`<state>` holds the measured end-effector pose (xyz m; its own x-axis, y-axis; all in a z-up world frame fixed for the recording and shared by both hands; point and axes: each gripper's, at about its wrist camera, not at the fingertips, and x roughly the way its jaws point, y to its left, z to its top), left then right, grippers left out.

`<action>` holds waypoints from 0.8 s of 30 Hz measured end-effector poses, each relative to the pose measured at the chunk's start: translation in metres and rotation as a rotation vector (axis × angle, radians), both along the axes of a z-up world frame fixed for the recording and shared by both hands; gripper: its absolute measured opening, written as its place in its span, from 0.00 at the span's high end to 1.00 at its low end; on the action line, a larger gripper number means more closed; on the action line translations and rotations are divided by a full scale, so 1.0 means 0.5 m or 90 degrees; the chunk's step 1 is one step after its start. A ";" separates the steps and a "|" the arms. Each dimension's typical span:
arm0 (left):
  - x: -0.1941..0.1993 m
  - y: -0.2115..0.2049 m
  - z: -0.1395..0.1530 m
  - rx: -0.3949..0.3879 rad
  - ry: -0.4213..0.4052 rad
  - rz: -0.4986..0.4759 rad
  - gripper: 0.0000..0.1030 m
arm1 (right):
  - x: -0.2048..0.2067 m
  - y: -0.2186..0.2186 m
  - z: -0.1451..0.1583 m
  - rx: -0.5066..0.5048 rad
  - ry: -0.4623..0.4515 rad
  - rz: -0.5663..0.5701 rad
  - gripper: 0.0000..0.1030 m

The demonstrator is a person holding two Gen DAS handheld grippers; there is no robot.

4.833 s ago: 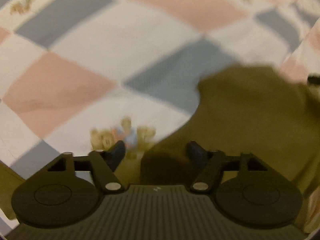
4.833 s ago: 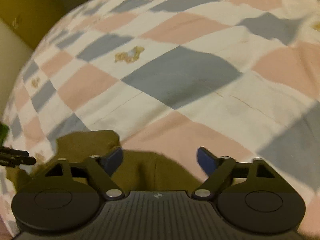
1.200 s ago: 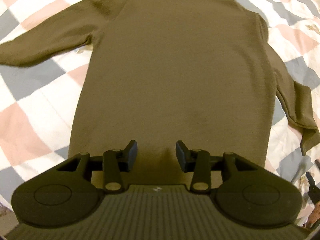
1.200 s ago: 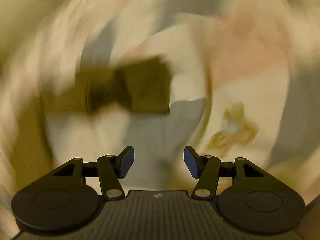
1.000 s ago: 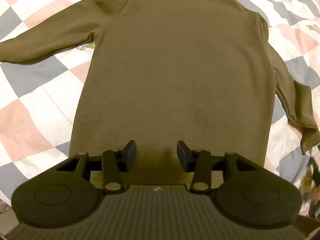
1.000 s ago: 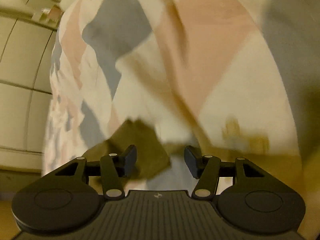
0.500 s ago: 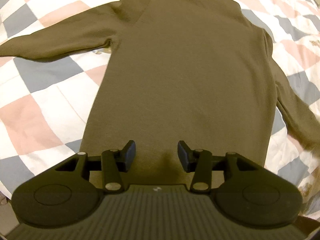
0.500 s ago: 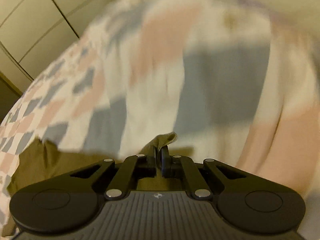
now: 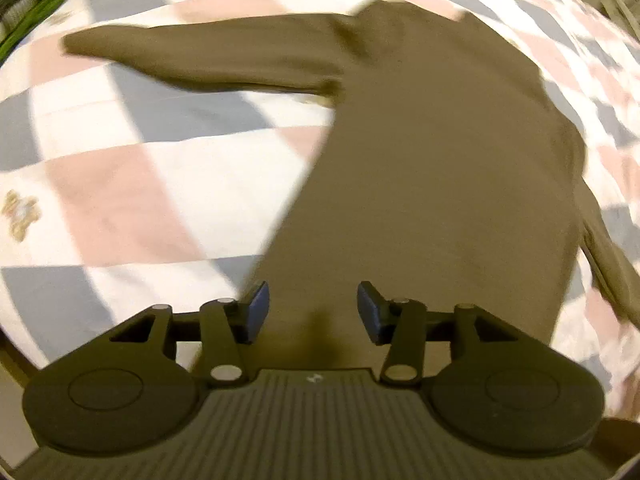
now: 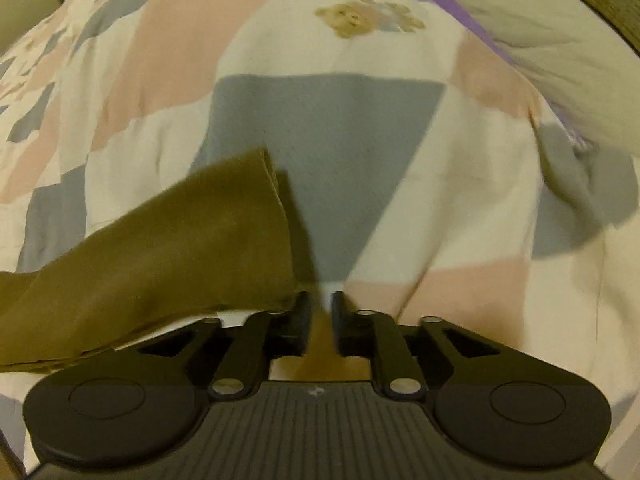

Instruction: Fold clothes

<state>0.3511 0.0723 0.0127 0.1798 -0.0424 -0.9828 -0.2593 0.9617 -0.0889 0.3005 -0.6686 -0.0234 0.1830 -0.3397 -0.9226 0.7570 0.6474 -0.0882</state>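
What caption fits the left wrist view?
Olive long-sleeved top spread flat on a checked quilt, left tool open above its hem.

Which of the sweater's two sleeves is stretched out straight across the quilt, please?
In the left wrist view, the sleeve on the picture's left of the olive sweater lies straight out sideways; the other sleeve hangs down along the body.

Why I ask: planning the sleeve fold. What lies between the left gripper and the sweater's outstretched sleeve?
Left wrist view: sweater body, then bare checked quilt, up to sleeve.
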 end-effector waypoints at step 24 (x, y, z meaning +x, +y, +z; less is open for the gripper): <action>0.150 0.598 -0.103 -0.104 -0.062 0.270 0.66 | 0.133 0.839 -0.115 0.384 -0.031 0.197 0.32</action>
